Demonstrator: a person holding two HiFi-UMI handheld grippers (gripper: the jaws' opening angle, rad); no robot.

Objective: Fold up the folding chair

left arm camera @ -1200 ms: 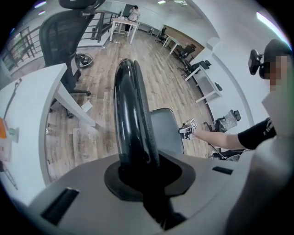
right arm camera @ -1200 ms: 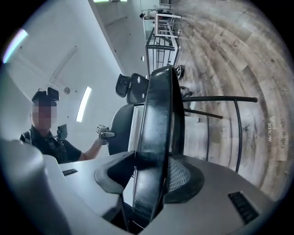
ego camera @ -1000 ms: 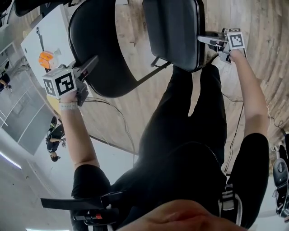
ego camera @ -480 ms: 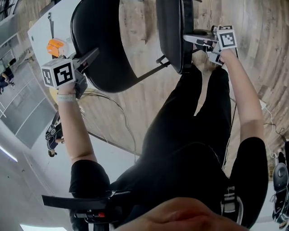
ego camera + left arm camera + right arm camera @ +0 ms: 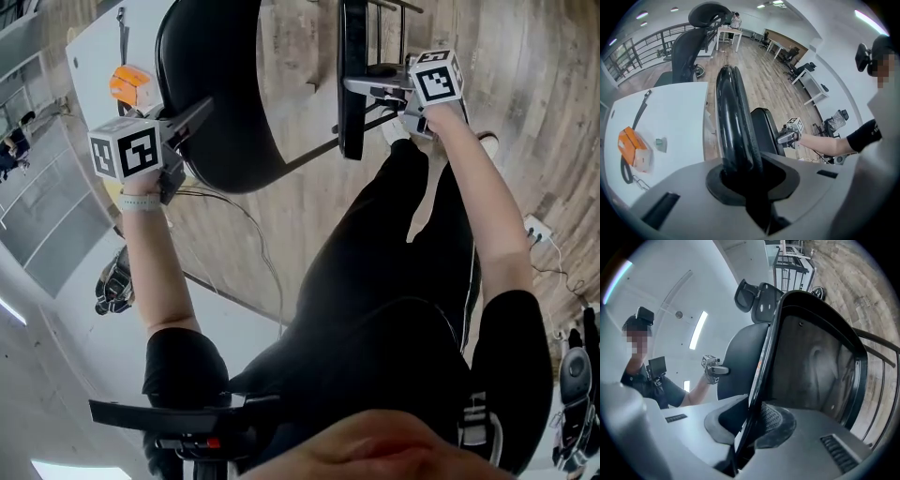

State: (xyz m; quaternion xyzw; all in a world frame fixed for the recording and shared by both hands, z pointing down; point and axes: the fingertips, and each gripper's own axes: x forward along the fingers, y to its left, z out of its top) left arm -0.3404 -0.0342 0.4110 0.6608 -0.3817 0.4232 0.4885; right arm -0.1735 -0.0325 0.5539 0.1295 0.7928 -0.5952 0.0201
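Your left gripper [image 5: 195,120], at the left of the head view, is clenched on the rim of the folding chair's black backrest [image 5: 220,103]. In the left gripper view the rounded rim runs straight up out of the closed jaws and fills the middle of the frame.

Your right gripper [image 5: 361,89], at the upper right of the head view, grasps the seat [image 5: 352,47]. Its jaws have just been closing, and in the right gripper view the seat's thin edge sits pinched between them, with the underside of the seat spreading to the right of the frame.

The folding chair [image 5: 309,157] stands at the top centre of the head view, on the wooden floor [image 5: 525,94], just above your black-trousered legs [image 5: 403,244]. From above, the seat shows edge-on as a narrow dark strip, tipped up near vertical. It stands apart from the backrest, with a band of floor visible between the two, and a thin frame bar slants across that gap.

A white table [image 5: 94,56] lies at the upper left, beyond the backrest, with an orange object [image 5: 131,84] on it.
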